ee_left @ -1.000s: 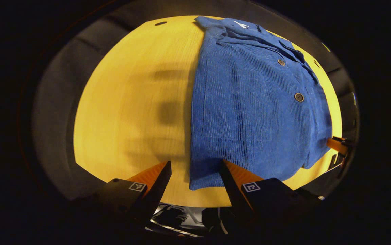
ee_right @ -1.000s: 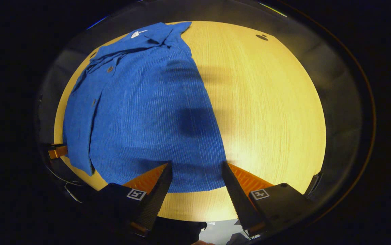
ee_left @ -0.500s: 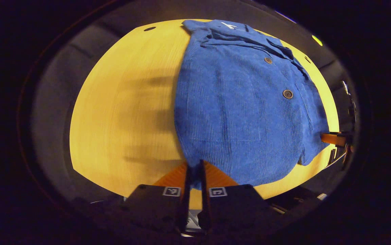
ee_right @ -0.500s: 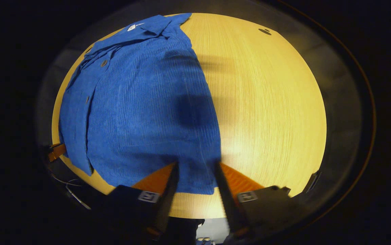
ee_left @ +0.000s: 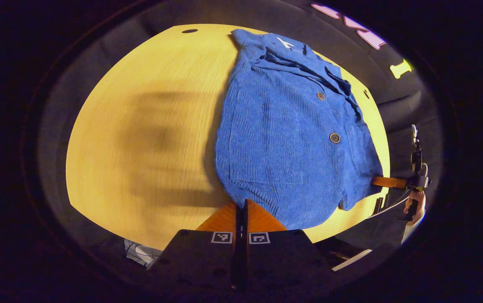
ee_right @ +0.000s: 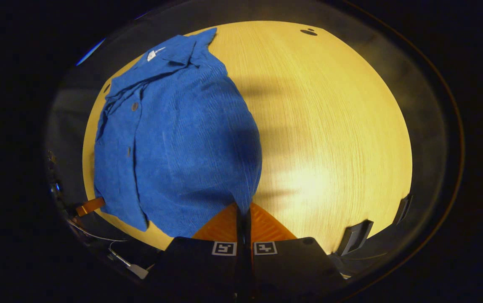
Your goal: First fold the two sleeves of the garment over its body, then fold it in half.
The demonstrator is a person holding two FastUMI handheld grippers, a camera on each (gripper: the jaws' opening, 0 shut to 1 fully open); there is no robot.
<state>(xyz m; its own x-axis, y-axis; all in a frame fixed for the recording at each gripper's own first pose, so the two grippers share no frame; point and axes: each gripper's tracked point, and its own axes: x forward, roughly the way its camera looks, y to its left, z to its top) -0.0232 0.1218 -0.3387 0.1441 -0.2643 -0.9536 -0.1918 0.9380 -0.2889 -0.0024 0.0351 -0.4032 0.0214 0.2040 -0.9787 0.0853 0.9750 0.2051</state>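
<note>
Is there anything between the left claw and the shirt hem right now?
Nothing: in the left gripper view the left claw is shut on the blue shirt at its near hem corner, touching it, above the wooden table.

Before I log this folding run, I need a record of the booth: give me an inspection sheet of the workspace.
Surface: round wooden table, bare beside the garment; small dark hole near the far rim.
Job's things: blue corduroy shirt, buttons up, sleeves folded in, collar at the far side.
Clutter: nothing seen.
Grippers: left gripper and right gripper each pinch a near hem corner, jaws closed on cloth.
Cables: thin cable below the table edge.
Surroundings: dark booth wall; a hand holding the other gripper.
</note>
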